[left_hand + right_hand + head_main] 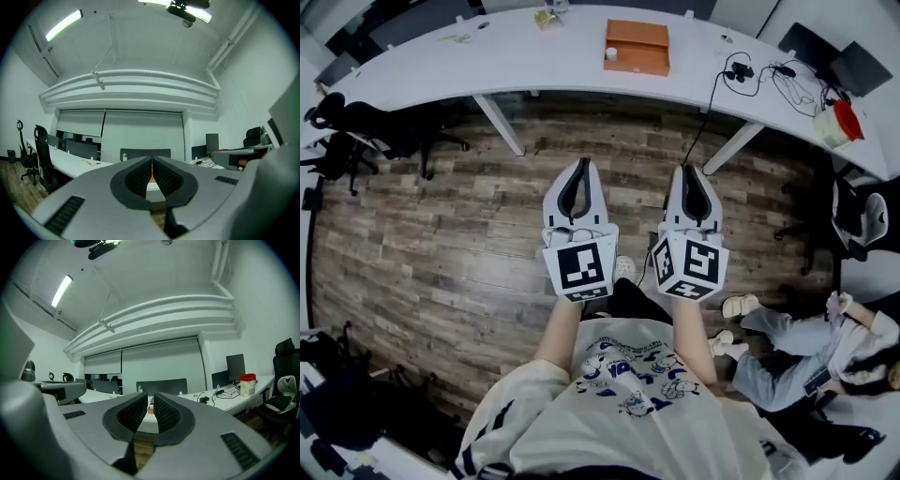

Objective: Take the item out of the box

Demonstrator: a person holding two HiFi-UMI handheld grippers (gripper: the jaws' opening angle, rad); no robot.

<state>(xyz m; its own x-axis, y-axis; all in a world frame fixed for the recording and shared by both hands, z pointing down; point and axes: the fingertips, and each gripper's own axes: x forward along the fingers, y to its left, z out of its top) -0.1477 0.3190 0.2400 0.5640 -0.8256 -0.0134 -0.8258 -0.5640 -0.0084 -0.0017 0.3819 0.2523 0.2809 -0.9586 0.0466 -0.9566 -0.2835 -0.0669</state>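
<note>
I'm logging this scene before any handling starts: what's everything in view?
desk: one, white, curved, along the top.
box: one, orange, mid-desk.
small item: one, white, at the box's left edge.
cables: one tangle, black, desk's right part.
container: one, red-lidded, desk's right end.
office chairs: several, black, both sides.
floor: brown wood planks.
seated person: one, lower right.
left gripper: grey, shut, empty, over the floor.
right gripper: grey, shut, empty, beside it.

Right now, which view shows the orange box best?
The head view: the orange box lies whole on the white desk, seen from above. Each gripper view shows only an orange sliver of it, far off, through the gap in its jaws.
</note>
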